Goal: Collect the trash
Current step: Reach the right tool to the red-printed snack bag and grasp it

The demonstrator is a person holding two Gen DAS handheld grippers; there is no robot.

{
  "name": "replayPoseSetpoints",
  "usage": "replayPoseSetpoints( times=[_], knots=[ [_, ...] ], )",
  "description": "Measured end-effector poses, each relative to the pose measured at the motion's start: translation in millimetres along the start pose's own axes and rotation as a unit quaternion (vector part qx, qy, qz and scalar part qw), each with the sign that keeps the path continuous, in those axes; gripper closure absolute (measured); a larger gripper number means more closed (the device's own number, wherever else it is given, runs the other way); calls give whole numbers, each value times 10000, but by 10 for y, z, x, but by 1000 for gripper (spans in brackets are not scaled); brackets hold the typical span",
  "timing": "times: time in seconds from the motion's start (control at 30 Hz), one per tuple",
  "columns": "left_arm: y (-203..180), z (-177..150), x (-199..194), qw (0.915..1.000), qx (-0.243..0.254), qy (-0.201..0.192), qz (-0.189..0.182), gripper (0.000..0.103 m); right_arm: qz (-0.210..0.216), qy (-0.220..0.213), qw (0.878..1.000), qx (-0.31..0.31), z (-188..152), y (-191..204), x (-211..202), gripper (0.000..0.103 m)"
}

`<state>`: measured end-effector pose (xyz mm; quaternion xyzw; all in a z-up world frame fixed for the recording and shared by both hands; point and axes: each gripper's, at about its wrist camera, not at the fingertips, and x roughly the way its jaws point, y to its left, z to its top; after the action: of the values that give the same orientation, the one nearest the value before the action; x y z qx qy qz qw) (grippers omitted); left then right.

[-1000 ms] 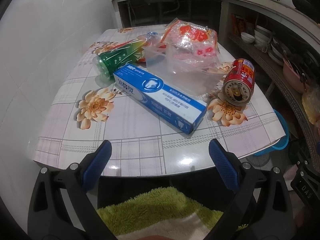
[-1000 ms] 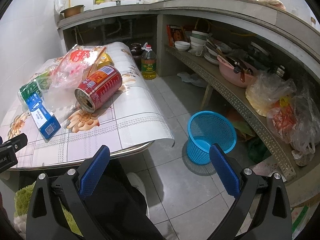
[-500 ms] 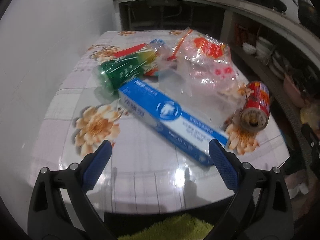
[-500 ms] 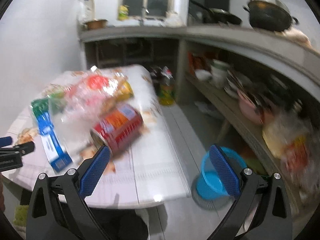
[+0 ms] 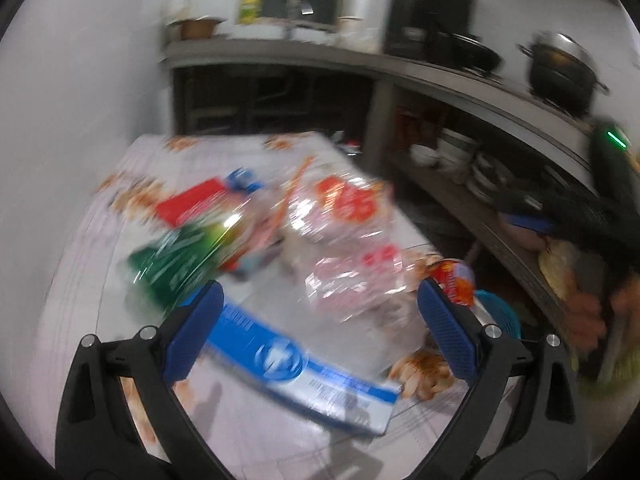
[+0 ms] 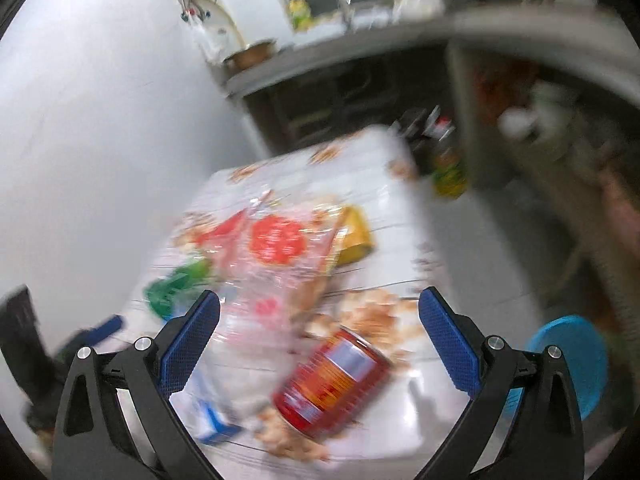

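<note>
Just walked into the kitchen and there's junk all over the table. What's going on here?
A person holding a gripper in each hand is clearing trash. Both the left gripper and the right gripper hover over the table with jaws wide open, holding nothing. A blue toothpaste box, a red can on its side, a clear plastic bag and a green wrapper lie there untouched. A blue basket stands on the floor beside it.

Heavy motion blur both views, fisheye warp w/ dark corners, dim indoor light.
</note>
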<state>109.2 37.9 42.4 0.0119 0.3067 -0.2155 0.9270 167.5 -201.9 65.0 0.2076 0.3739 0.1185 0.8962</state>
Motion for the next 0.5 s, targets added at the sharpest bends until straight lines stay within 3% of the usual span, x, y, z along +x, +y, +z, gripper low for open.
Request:
replayPoseSetpoints(
  times=[0.1, 0.23, 0.3, 0.5],
  knots=[
    [-256, 123, 128, 9977, 674, 18, -77, 9, 664, 474, 9952, 533, 240, -136, 262, 6],
    [-508, 190, 437, 9916, 1232, 364, -147, 11, 1242, 955, 9816, 1095, 398, -282, 542, 10],
    [-593, 209, 602, 9885, 1364, 616, -221, 24, 1394, 1184, 9753, 1237, 438, -316, 688, 12],
    [-715, 198, 1017, 9780, 1592, 1329, -239, 28, 1292, 1504, 9668, 1611, 494, -537, 1095, 17]
  ],
)
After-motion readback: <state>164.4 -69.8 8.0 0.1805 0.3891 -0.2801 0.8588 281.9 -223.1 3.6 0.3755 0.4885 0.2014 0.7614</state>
